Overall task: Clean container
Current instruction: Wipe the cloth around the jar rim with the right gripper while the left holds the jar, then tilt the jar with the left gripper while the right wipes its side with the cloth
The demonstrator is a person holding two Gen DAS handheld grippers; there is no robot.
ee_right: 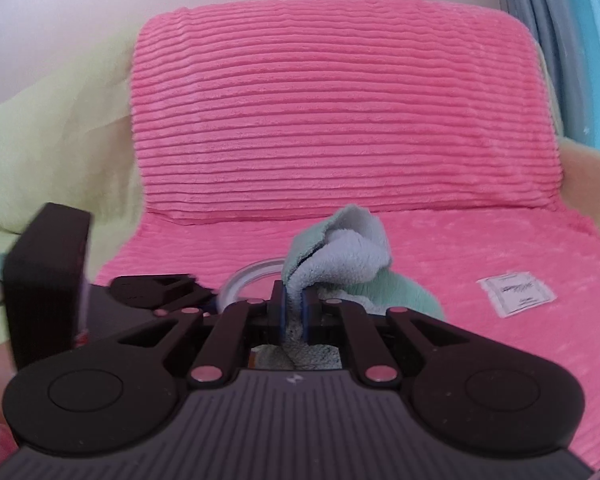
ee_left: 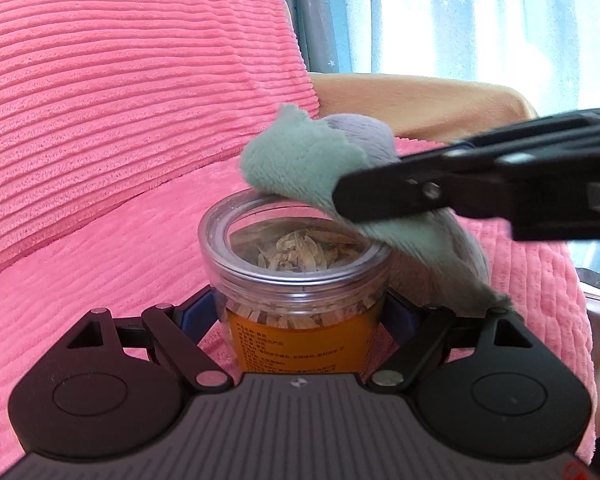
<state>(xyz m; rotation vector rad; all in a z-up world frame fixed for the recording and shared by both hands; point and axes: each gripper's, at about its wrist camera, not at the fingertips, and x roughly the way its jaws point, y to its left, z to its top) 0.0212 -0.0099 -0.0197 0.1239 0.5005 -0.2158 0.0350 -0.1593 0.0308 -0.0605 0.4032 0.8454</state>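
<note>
Left wrist view
Setting: pink ribbed cushion (ee_left: 120, 100) behind and under everything, curtain (ee_left: 440, 16) at the back.
Jar: I hold the jar (ee_left: 300, 280) upright between my left gripper (ee_left: 300, 316) fingers, clamped on its orange label (ee_left: 300, 340); clear lid (ee_left: 292, 240) faces up, dried pieces show inside.
Key relation: my right gripper (ee_left: 352, 196) comes in from the right, above the lid, squeezing the cloth (ee_left: 304, 160). Cloth lies on the lid's far right rim, so I judge the wipe must sweep left and toward me.
Hidden: jar base is behind my gripper body; the lid's far right edge is under the cloth.

Right wrist view
Setting: same cushion (ee_right: 340, 112), pale green fabric (ee_right: 60, 128) to the left, small white tag (ee_right: 516, 292) lying on the seat.
Grip: right gripper (ee_right: 294, 308) pinched tight on the cloth (ee_right: 340, 256), which bunches upward past the tips.
Jar: only an arc of the lid (ee_right: 252, 276) shows, just left of the cloth.
Hard to read: left gripper (ee_right: 156, 286) is blurred; I cannot tell its grip from here.
</note>
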